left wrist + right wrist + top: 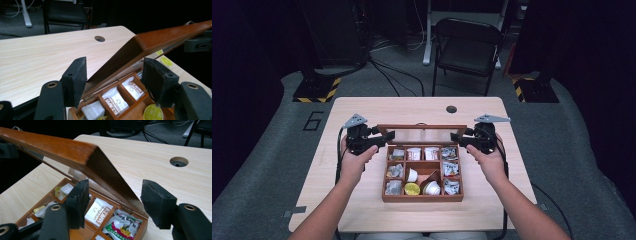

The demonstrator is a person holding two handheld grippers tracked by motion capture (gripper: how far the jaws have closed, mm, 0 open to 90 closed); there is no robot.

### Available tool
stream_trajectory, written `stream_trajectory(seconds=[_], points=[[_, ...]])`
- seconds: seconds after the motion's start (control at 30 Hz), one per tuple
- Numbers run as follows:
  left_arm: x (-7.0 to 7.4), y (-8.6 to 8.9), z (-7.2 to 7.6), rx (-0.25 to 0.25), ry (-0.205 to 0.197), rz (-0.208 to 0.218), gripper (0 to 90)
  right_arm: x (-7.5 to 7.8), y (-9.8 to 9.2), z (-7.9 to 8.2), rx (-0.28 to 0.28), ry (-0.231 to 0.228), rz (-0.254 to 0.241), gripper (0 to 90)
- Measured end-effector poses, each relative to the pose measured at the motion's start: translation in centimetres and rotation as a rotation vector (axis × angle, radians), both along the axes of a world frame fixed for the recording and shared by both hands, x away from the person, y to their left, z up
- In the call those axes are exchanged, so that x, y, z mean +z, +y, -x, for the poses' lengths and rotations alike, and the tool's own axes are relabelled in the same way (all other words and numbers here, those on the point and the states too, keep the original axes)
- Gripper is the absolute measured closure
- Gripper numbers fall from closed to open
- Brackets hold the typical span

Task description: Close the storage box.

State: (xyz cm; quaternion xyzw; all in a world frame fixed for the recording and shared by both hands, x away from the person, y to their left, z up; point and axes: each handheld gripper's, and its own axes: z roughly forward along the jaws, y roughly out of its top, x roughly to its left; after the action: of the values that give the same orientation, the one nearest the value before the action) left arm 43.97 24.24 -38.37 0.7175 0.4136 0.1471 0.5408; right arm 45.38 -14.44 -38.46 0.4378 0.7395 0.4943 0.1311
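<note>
Glossy wooden lid (pixel 422 128) raised over compartmented box (pixel 422 197).

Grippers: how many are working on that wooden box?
2. The left gripper is at the left end of the raised lid, the right gripper at its right end.

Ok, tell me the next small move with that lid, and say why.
Probably close the right gripper onto the lid before tilting it further. The lid stands half raised over the box, the left gripper grips its left end, but a gap still shows beside the right gripper's pad.
</note>
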Motion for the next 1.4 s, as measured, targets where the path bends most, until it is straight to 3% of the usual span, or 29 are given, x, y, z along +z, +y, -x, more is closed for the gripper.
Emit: stream_trajectory(seconds=[0.13, 0.63, 1.07, 1.4], points=[[0.6, 0.2, 0.5, -0.014, -0.004, 0.017, 37.5, 0.5, -0.1, 0.5, 0.011, -0.015, 0.001, 40.7], [0.8, 0.1, 1.8, -0.030, -0.015, -0.036, 38.4, 1.9, -1.1, 2.5, 0.052, -0.046, 0.010, 48.2], [0.1, 0.0, 3.2, -0.043, -0.042, -0.073, 36.8, 1.3, -1.5, 4.0, 0.077, -0.044, -0.015, 48.6], [-0.7, -0.1, 4.8, -0.058, -0.077, -0.124, 36.1, 0.4, -1.7, 5.5, 0.090, -0.054, 0.002, 48.5]])
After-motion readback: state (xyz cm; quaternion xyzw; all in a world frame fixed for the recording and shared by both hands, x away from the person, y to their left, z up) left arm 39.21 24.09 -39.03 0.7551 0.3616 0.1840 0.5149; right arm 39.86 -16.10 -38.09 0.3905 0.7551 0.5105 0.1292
